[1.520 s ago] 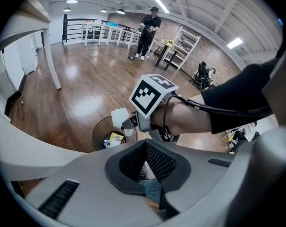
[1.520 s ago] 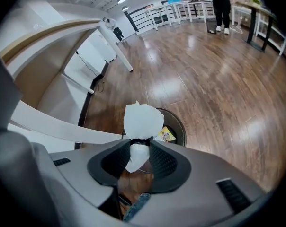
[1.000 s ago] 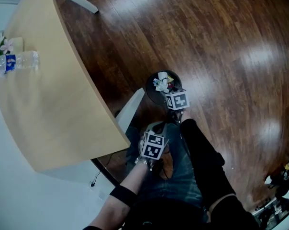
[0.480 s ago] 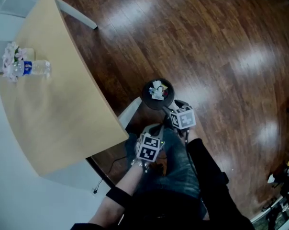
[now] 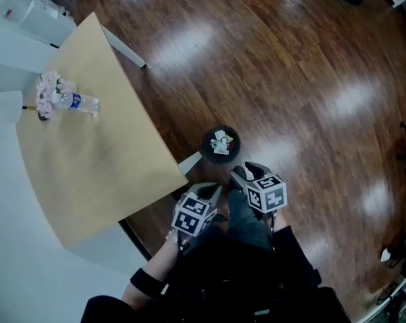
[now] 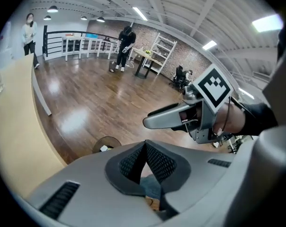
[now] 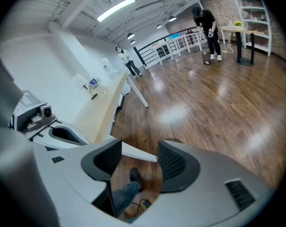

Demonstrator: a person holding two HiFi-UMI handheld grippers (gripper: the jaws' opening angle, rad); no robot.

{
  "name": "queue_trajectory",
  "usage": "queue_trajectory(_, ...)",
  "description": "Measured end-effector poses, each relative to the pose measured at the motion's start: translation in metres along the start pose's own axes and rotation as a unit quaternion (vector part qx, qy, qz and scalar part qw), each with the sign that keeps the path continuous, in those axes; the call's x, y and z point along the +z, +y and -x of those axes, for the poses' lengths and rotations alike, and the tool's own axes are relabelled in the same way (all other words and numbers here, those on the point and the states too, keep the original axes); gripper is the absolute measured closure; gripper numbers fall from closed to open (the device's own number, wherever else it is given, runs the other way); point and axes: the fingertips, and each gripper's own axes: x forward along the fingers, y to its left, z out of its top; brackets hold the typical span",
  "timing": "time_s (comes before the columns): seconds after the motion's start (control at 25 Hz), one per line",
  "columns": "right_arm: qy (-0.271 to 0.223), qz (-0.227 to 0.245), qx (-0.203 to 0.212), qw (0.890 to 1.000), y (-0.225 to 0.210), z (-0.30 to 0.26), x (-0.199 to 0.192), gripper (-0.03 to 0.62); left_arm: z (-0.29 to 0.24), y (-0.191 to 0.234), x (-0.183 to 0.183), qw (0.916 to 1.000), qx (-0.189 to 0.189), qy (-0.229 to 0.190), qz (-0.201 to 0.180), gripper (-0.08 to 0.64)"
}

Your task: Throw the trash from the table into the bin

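Head view, black bin (image 5: 206, 145), white trash (image 5: 220, 140) inside

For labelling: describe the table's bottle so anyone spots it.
Find the tan table left of the bin. At its far end a clear bottle lies on its side; its blue label sets it apart from the pinkish wad beside it.

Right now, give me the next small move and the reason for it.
Probably carry the right gripper over to the bottle at the far end of the table. Its jaws, which have just been closing a little, stand apart with nothing between them. The bin already holds trash, and the bottle and a pinkish clump lie there.
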Motion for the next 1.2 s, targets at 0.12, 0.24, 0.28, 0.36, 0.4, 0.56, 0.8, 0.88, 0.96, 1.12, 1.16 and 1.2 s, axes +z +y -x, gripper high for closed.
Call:
queue_trajectory(0.12, -0.015, 0.000, 0.014, 1.000, 0.039, 0.021, 0.015, 0.415, 0.037, 0.001, 0.002, 0.9993, -0.027, 0.015, -0.019, 0.555)
queue_trajectory(0.24, -0.041, 0.016, 0.024, 0.999, 0.061, 0.046, 0.030, 0.509, 0.065, 0.000, 0.013, 0.9987, -0.010, 0.018, -0.047, 0.555)
queue_trajectory(0.28, -0.047, 0.021, 0.022, 0.998, 0.069, 0.052, 0.034, 0.526, 0.074, 0.001, 0.014, 0.9985, -0.004, 0.016, -0.053, 0.555)
queue_trajectory(0.36, -0.059, 0.027, 0.018, 0.998, 0.084, 0.060, 0.039, 0.563, 0.087, 0.006, 0.013, 0.9981, 0.004, 0.012, -0.060, 0.555)
queue_trajectory(0.4, -0.064, 0.028, 0.016, 0.997, 0.091, 0.062, 0.040, 0.574, 0.093, 0.010, 0.012, 0.9980, 0.008, 0.011, -0.061, 0.555)
queue_trajectory(0.56, -0.076, 0.023, 0.014, 0.997, 0.108, 0.062, 0.038, 0.584, 0.115, 0.031, 0.009, 0.9976, 0.029, -0.007, -0.063, 0.555)
queue_trajectory(0.8, -0.093, 0.075, 0.029, 0.992, 0.154, 0.062, 0.062, 0.584, 0.161, 0.060, 0.009, 0.9959, 0.060, -0.055, -0.040, 0.555)
queue_trajectory(0.88, -0.088, 0.095, 0.042, 0.991, 0.176, 0.054, 0.066, 0.584, 0.176, 0.071, 0.002, 0.9949, 0.072, -0.066, -0.026, 0.555)
queue_trajectory(0.96, -0.080, 0.114, 0.054, 0.989, 0.195, 0.042, 0.068, 0.584, 0.194, 0.082, -0.004, 0.9932, 0.087, -0.076, -0.012, 0.555)
queue_trajectory(1.12, -0.059, 0.150, 0.076, 0.984, 0.235, 0.019, 0.070, 0.584, 0.229, 0.108, -0.025, 0.9875, 0.120, -0.100, 0.024, 0.555)
queue_trajectory(1.16, -0.051, 0.159, 0.083, 0.982, 0.246, 0.013, 0.070, 0.584, 0.236, 0.114, -0.032, 0.9853, 0.129, -0.106, 0.037, 0.555)
queue_trajectory(1.2, -0.043, 0.169, 0.090, 0.980, 0.255, 0.007, 0.069, 0.584, 0.244, 0.121, -0.039, 0.9827, 0.138, -0.112, 0.051, 0.557)
